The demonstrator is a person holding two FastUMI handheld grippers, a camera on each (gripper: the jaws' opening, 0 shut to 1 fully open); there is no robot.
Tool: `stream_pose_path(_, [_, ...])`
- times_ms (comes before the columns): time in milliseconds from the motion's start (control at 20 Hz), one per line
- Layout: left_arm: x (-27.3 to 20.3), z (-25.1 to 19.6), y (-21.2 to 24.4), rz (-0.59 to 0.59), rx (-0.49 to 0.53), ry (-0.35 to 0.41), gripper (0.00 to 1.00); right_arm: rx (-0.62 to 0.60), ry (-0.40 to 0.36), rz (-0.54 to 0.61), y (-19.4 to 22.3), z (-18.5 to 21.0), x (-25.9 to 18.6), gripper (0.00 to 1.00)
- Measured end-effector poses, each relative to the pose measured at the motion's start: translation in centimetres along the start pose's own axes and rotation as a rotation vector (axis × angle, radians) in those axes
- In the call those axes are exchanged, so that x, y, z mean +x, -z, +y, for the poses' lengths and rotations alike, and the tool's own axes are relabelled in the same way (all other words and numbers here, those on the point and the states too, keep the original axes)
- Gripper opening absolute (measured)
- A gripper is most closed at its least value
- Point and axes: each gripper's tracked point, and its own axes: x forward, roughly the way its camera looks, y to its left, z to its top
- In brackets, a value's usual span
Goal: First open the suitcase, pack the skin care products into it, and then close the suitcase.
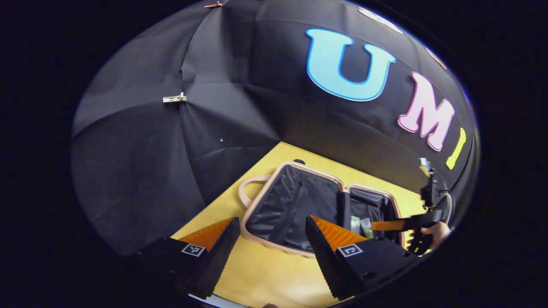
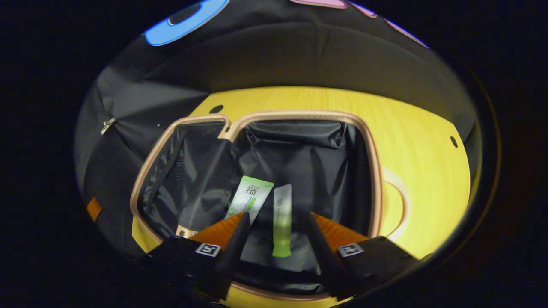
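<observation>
The suitcase lies open on the yellow table, showing a pink rim and black lining in both halves. Two skin care tubes rest inside its right half: a white and green one and a pale green one with a green cap. My right gripper hangs open just above them, and the capped tube lies loose between its fingers. In the left gripper view, my left gripper stands open and empty over the near rim of the suitcase. There the right gripper's fingers reach into the far half, held by a hand.
The suitcase handle lies flat on the table beside the case. Small round holes mark the tabletop. Black cloth walls close in the table at the back and the left.
</observation>
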Motion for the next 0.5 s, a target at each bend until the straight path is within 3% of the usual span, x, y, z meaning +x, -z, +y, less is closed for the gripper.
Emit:
stream_pose_path(50, [1.5,1.0,-0.6,-0.003,-0.013,-0.01,0.97,-0.024,-0.002,-0.036,-0.4,-0.1,-1.6,0.93])
stream_pose_path(150, [4.7,2.9,-1.5,0.001,-0.049,-0.016,0.96,-0.063,-0.002,-0.1,-0.3,-0.6,-4.9,1.0])
stream_pose_path(200, [6.3,4.0,-1.6,0.014,-0.061,-0.019,0.92,-0.073,0.004,-0.128,0.0,-1.0,-6.7,0.99])
stream_pose_path(350, [11.5,6.6,-2.0,0.061,-0.13,0.002,0.96,-0.072,0.023,-0.192,2.0,-2.6,-11.8,0.98])
stream_pose_path(500, [16.0,7.7,-1.6,0.143,-0.327,0.068,0.96,-0.059,0.087,-0.187,5.6,-5.3,-15.8,0.98])
